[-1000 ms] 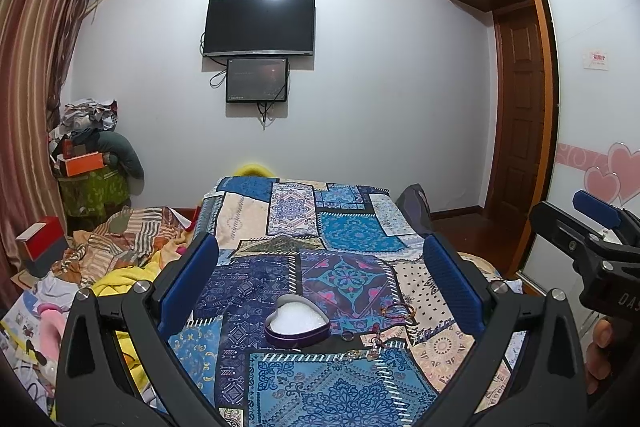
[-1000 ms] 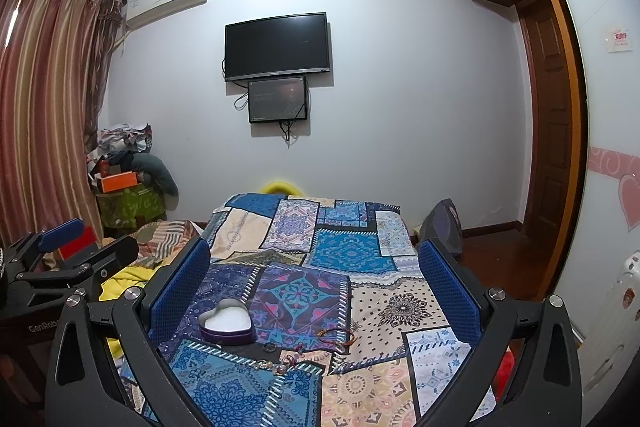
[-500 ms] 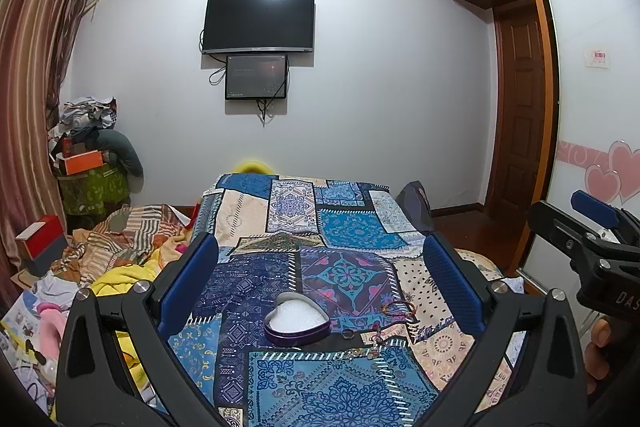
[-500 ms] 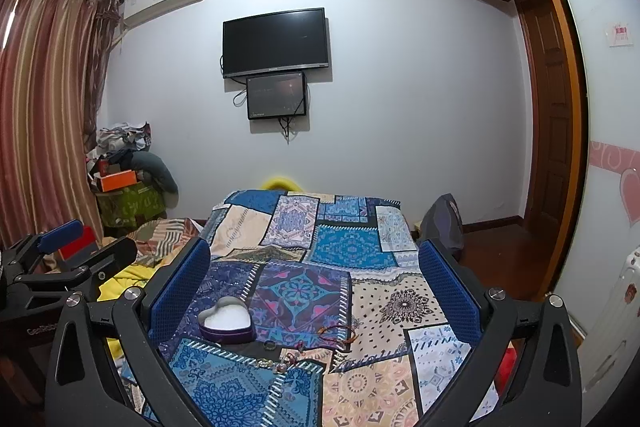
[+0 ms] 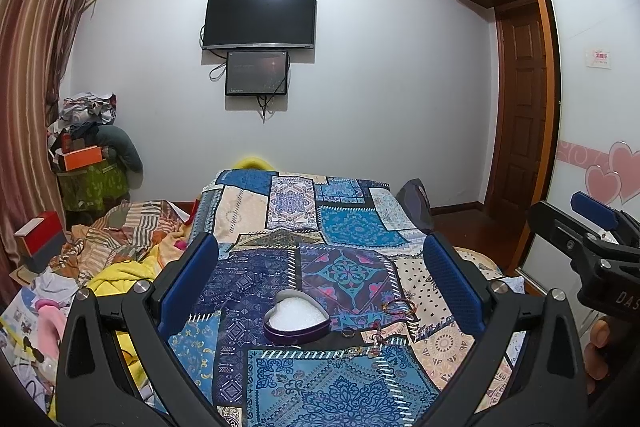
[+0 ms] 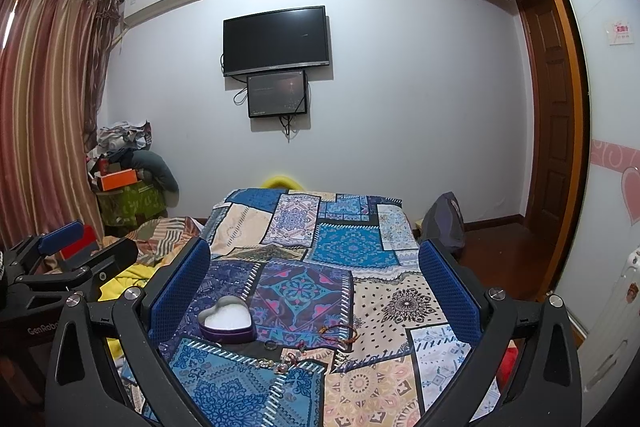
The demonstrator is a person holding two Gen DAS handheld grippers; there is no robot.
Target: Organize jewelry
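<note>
**Two empty grippers held above a bed, jewelry scattered beside a heart-shaped box**

Left wrist view: the left gripper (image 5: 320, 287), black with blue ribbed pads, is spread wide and holds nothing. It is raised above a bed covered by a blue, teal and cream patchwork bedspread (image 5: 344, 227). Between the pads, lower down, sits an open purple heart-shaped tin with a white foam lining (image 5: 297, 317). Just right of the tin lie a small dark ring (image 5: 347, 332), a thin red-brown cord bracelet (image 5: 400, 307) and a small tangle of beaded chain (image 5: 370, 345). The right gripper (image 5: 576, 223) shows at the right edge.

Right wrist view: the right gripper (image 6: 314, 283) is likewise wide open and empty, well above the bedspread. The heart tin (image 6: 227, 319) sits toward its left pad; the ring (image 6: 270, 345), the cord bracelet (image 6: 340, 333) and the beaded chain (image 6: 282, 365) lie close together near the middle.

Likely risks: the pieces are small, thin and lie flat on soft cloth, so broad pads may pinch fabric instead, or let the ring slip out. The busy pattern hides them. The chain may snag a neighbouring piece and drag it. The light tin could slide or tip if bumped.
</note>
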